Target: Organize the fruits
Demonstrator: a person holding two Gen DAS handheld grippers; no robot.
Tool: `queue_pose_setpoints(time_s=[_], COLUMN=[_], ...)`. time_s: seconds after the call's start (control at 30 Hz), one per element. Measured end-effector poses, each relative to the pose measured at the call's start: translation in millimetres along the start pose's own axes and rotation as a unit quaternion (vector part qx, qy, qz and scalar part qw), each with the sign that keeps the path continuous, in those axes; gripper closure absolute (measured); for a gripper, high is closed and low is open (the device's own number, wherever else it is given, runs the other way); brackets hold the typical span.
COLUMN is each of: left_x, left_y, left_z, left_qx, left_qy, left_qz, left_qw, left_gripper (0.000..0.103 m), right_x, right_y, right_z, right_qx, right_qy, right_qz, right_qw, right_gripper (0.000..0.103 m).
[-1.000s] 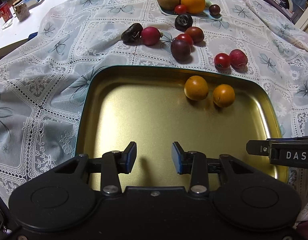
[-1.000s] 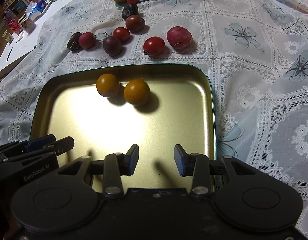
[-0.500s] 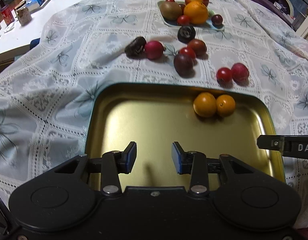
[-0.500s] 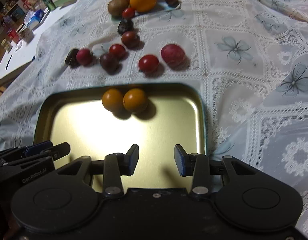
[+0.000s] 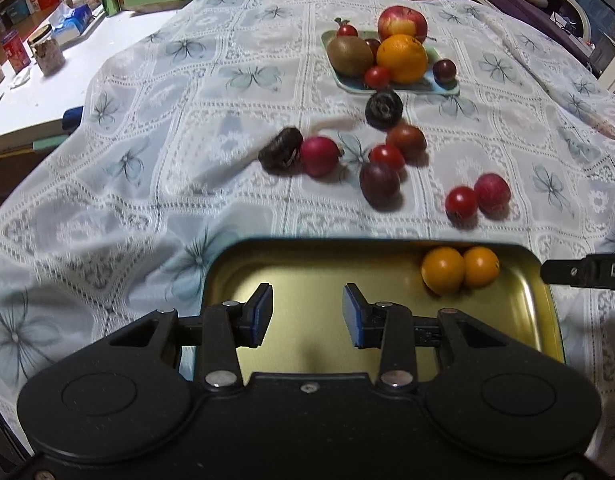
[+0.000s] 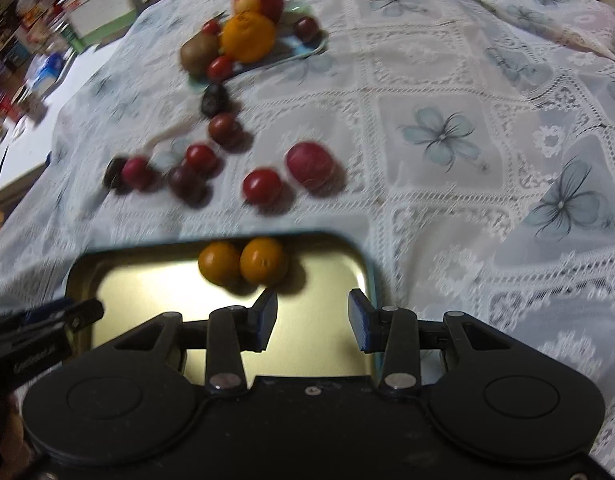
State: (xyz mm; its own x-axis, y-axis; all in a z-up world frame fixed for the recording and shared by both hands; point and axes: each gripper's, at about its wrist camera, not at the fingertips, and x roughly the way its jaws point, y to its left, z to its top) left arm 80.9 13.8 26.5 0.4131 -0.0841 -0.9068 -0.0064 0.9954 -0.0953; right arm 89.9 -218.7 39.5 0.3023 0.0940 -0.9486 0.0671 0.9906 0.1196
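A gold metal tray (image 5: pixel 307 268) (image 6: pixel 147 280) lies near me on the lace cloth, with two orange fruits (image 5: pixel 443 270) (image 6: pixel 263 266) at its far edge. Several small red, purple and dark fruits (image 5: pixel 379 184) (image 6: pixel 263 186) lie loose on the cloth beyond it. A small blue plate (image 5: pixel 427 87) (image 6: pixel 311 48) further back holds an orange, an apple, a kiwi and small fruits. My left gripper (image 5: pixel 307 316) is open and empty over the tray's near left part. My right gripper (image 6: pixel 312 320) is open and empty over the tray's near right corner.
A white side table (image 5: pixel 35 92) with jars, cans and a tissue pack stands at the far left. The cloth rises in folds at the right (image 5: pixel 579 104). The other gripper's tip shows at the right edge of the left wrist view (image 5: pixel 587 274).
Both grippers have pulled back and risen, so the tray sits lower in both views. The two orange fruits have rolled together at the tray's far edge. Both stay open.
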Motion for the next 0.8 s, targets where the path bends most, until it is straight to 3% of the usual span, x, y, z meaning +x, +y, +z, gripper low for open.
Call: queue_pose_setpoints(time_s=[0.43, 0.8], left_x=[24.8, 67.3], left_y=[-12.4, -23.4], left_z=[55.7, 84.8], left_qx=[0.0, -0.015], left_qy=[0.002, 0.022], left_qz=[-0.022, -0.029], left_qw=[0.9997, 0.9992], left_gripper=[0.056, 0.056], right_x=[29.9, 61.1], right_y=[-10.0, -3.3], right_z=[57.2, 76.1], right_qx=[0.045, 0.063], right_qy=[-0.013, 0.002], right_qz=[-0.018, -0.014], right_qw=[0.999, 0.998], right_gripper=[0.061, 0.061])
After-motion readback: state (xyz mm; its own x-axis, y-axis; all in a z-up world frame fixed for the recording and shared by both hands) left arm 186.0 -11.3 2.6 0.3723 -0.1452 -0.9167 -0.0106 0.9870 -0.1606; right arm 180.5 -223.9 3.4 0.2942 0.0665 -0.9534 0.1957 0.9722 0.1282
